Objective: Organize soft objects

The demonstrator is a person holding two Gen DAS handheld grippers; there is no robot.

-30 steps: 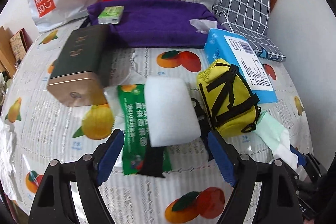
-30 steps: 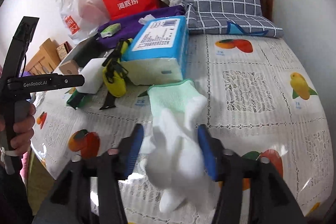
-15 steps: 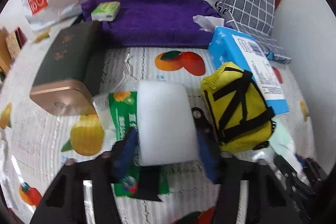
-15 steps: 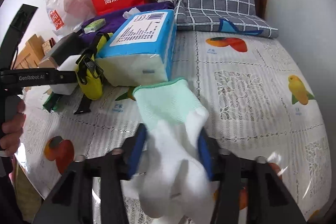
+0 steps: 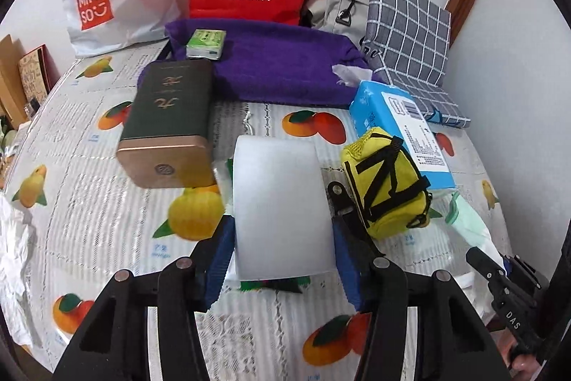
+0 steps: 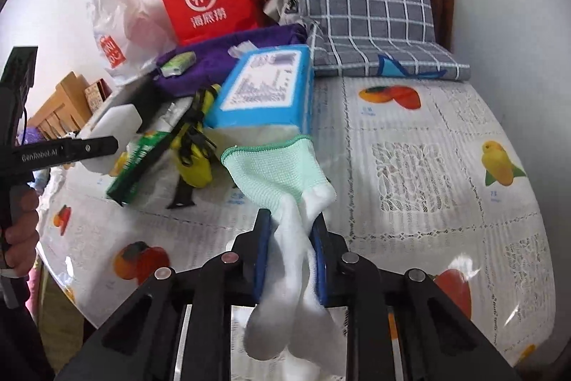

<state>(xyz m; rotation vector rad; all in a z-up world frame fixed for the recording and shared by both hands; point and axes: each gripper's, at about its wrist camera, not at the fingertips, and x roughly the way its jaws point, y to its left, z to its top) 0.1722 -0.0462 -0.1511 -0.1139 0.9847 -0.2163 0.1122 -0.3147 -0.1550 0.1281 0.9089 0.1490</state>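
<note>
Above the table (image 6: pixel 446 138), left tongs (image 5: pixel 282 256) clamp foam block (image 5: pixel 282 202); right tongs (image 6: pixel 291 256) closing on glove (image 6: pixel 285 188).

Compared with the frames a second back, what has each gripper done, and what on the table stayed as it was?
Both grippers took hold. The left gripper, open around the white sponge before, clamped it and raised it off the green packet. The right gripper is closing on the glove, now pinching its white fingers. The yellow pouch, blue tissue pack, dark tin and purple towel stayed put.
</note>
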